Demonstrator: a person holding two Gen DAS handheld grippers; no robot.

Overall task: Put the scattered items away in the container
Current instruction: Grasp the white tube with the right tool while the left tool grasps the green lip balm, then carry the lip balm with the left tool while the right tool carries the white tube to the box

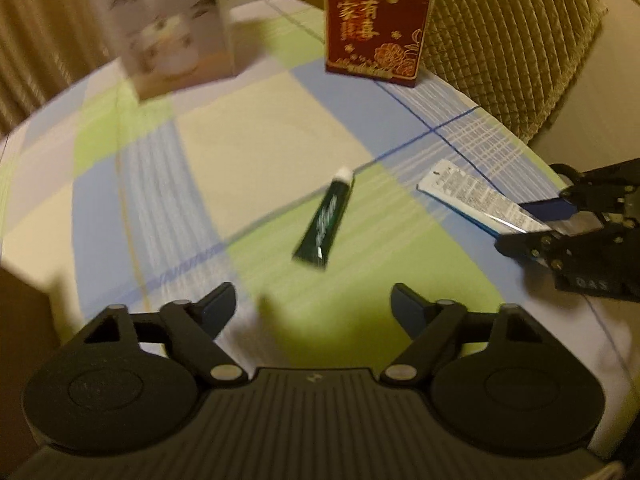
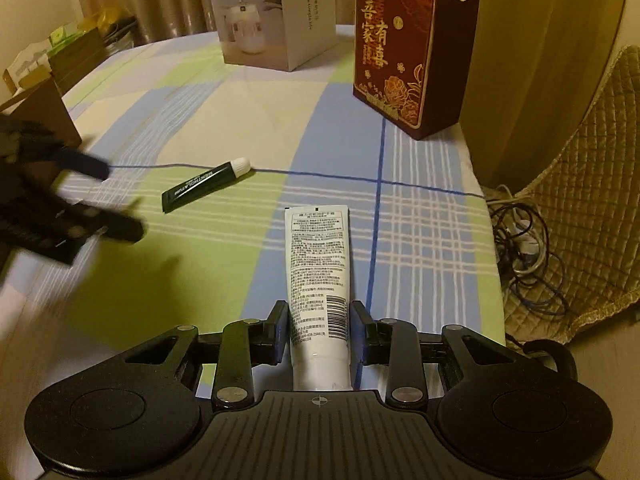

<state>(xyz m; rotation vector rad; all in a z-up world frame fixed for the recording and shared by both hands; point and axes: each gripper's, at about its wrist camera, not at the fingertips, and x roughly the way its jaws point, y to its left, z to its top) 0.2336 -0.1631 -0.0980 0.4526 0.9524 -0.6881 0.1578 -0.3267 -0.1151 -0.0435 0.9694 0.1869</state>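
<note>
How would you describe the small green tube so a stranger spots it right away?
On the checked tablecloth, in front of the red box, two tubes lie. The small green tube is the dark, slim, white-capped one, lying free left of the larger white tube.

The table (image 2: 224, 112) has a cloth with a check pattern of pale blue, light green and cream squares, crossed by thin dark blue and white lines. The small tube (image 2: 200, 188) is dark green with a white cap, and the bigger tube (image 2: 318, 264) is white with black print and a barcode. The tall box (image 2: 394, 64) is dark red with gold letters and flowers, and the other box (image 2: 276, 16) is white and grey.
</note>
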